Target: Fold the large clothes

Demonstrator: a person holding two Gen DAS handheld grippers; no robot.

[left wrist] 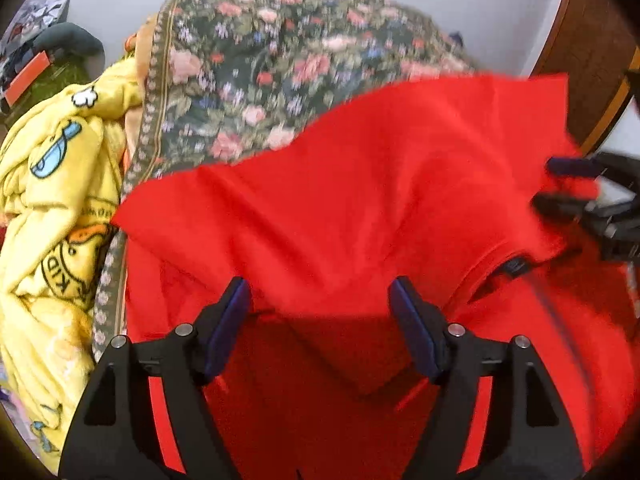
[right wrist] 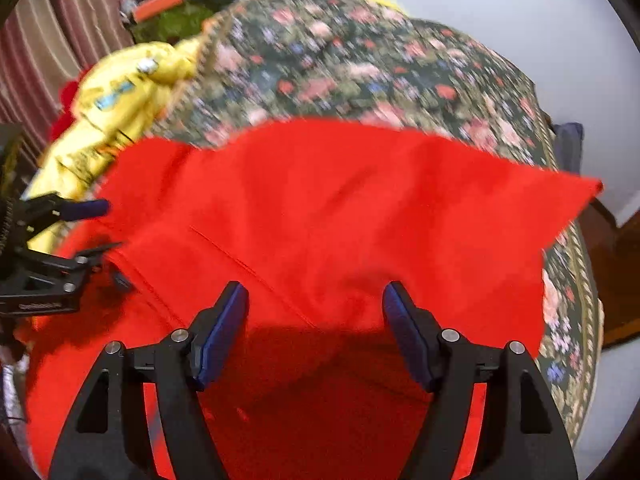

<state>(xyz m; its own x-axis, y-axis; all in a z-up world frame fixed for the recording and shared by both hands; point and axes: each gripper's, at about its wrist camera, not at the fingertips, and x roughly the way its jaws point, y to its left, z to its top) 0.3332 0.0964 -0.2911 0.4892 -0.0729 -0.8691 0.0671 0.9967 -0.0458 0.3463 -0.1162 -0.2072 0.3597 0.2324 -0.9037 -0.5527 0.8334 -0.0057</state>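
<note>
A large red garment (left wrist: 360, 200) (right wrist: 320, 208) lies spread over a floral cover (left wrist: 280, 60) (right wrist: 360, 60), with an upper layer folded across it. A dark neck label (left wrist: 518, 266) shows at the right in the left wrist view. My left gripper (left wrist: 320, 288) hangs just above the red cloth, its blue pads wide apart and pressing on nothing. My right gripper (right wrist: 316, 292) stands the same way, open over the folded edge. Each gripper appears in the other's view: the right gripper (left wrist: 568, 184) at the garment's right side, the left gripper (right wrist: 96, 226) at its left side.
A yellow cartoon-print blanket (left wrist: 52, 200) (right wrist: 116, 104) is bunched to the left of the red garment. Beyond it lie a green item and an orange box (right wrist: 160, 4). Brown wooden furniture (left wrist: 588, 52) stands to the right, a striped curtain (right wrist: 52, 28) to the left.
</note>
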